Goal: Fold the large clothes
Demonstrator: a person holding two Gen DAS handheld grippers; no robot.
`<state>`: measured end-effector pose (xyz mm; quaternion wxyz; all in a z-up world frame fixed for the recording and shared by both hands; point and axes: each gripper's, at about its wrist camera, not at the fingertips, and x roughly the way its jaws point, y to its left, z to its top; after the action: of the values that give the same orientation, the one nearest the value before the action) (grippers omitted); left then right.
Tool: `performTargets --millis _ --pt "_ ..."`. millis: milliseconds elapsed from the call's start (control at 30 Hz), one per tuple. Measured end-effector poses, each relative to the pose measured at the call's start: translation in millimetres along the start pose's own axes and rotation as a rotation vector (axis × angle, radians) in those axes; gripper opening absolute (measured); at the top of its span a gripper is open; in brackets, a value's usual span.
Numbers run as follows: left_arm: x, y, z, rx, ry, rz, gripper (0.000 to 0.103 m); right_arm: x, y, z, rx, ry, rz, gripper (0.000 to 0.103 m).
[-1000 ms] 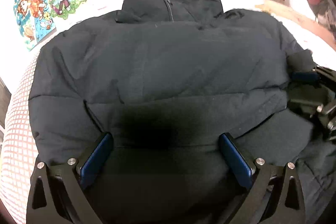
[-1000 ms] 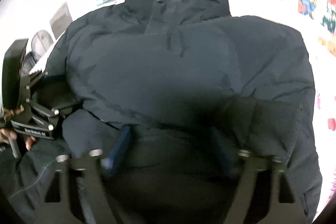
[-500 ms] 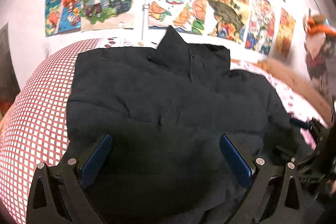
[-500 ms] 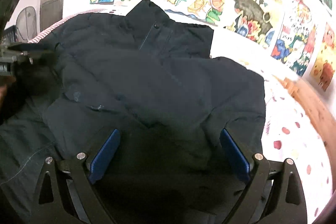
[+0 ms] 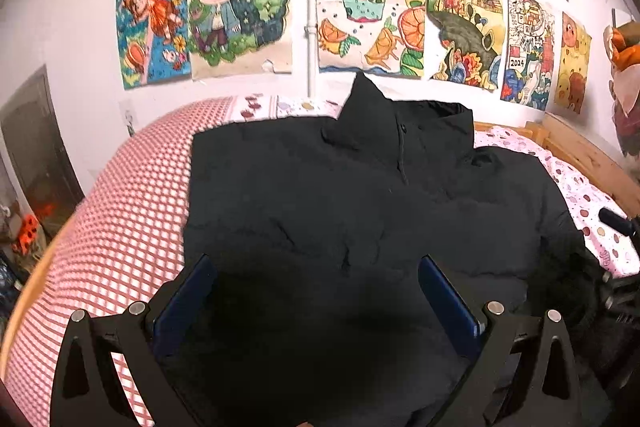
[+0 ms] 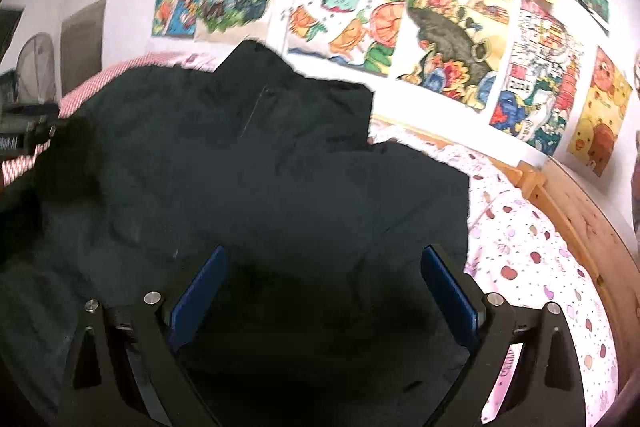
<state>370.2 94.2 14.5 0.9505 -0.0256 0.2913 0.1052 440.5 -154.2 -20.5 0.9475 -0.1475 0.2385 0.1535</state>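
A large dark puffer jacket (image 5: 360, 195) lies on the bed with its collar toward the wall, its sides folded in over the body. It also shows in the right wrist view (image 6: 260, 187). My left gripper (image 5: 318, 291) is open and empty above the jacket's near part. My right gripper (image 6: 322, 283) is open and empty above the jacket's right near part. The right gripper's tip shows at the right edge of the left wrist view (image 5: 616, 223); the left gripper shows at the left edge of the right wrist view (image 6: 24, 131).
A red-checked cover (image 5: 120, 227) lies on the bed's left part and a spotted white sheet (image 6: 540, 267) on its right. A wooden bed frame (image 6: 588, 219) runs along the right. Coloured drawings (image 5: 360, 19) hang on the wall behind.
Both grippers have pulled back and tilted up from the jacket, so the wall and the bed come into view. Both stay open and empty.
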Motion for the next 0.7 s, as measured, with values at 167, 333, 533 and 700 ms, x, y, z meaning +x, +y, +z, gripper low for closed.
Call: performTargets --millis 167,333,533,700 --pt "-16.2 2.3 10.9 0.034 -0.057 0.066 0.103 -3.9 -23.2 8.0 0.134 -0.008 0.01 0.096" --pt "-33.5 7.0 17.3 0.035 -0.083 0.077 0.103 1.0 -43.2 -1.2 0.231 0.035 -0.012 0.096" --pt "-37.4 15.0 33.6 -0.011 -0.067 0.095 0.103 -7.7 -63.5 6.1 0.308 0.007 -0.023 0.097" --pt "-23.4 26.5 62.1 -0.134 -0.044 0.081 0.103 -13.9 -66.0 31.8 0.308 -0.055 -0.013 0.097"
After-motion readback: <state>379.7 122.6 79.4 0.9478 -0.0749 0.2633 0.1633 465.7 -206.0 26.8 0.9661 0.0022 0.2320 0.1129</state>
